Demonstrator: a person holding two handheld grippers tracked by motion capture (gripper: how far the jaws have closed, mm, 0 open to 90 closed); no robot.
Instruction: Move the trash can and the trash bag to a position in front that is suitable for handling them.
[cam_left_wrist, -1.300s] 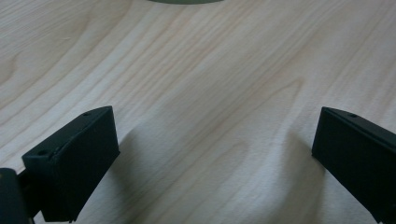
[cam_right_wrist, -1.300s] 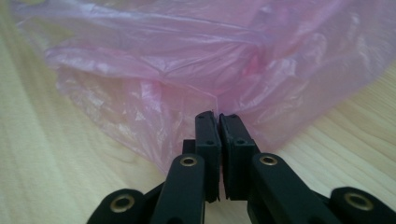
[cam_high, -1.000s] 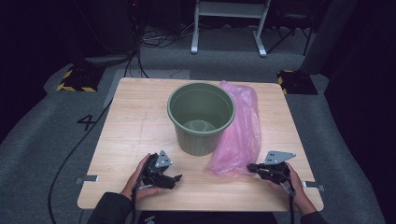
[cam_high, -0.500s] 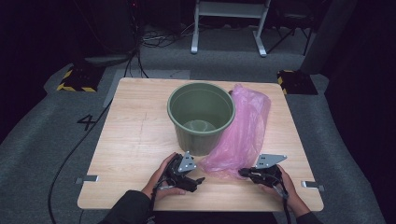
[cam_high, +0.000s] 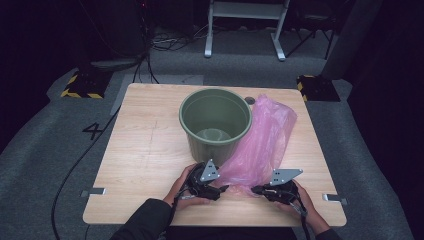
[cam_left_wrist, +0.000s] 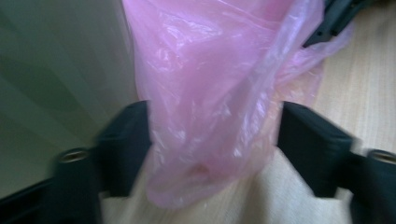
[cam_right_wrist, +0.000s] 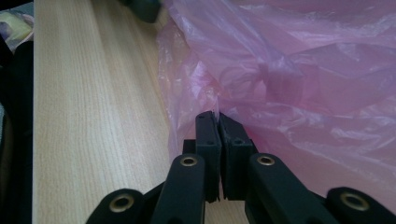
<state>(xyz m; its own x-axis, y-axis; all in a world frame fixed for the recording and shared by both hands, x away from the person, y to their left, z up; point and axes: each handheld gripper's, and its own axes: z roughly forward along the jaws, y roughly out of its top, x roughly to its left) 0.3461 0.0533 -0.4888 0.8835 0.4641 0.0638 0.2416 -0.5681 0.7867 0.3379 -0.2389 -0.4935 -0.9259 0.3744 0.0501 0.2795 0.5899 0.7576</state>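
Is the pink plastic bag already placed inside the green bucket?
No, the pink plastic bag lies on the table beside the green bucket, leaning against its outer wall.

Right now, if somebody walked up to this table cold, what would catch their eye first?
Probably the pink plastic bag, draped against the right side of the green bucket at the middle of the wooden table. At its near end the right gripper is shut on the bag's edge, while the left gripper has the film between its jaws, which have just been closing.
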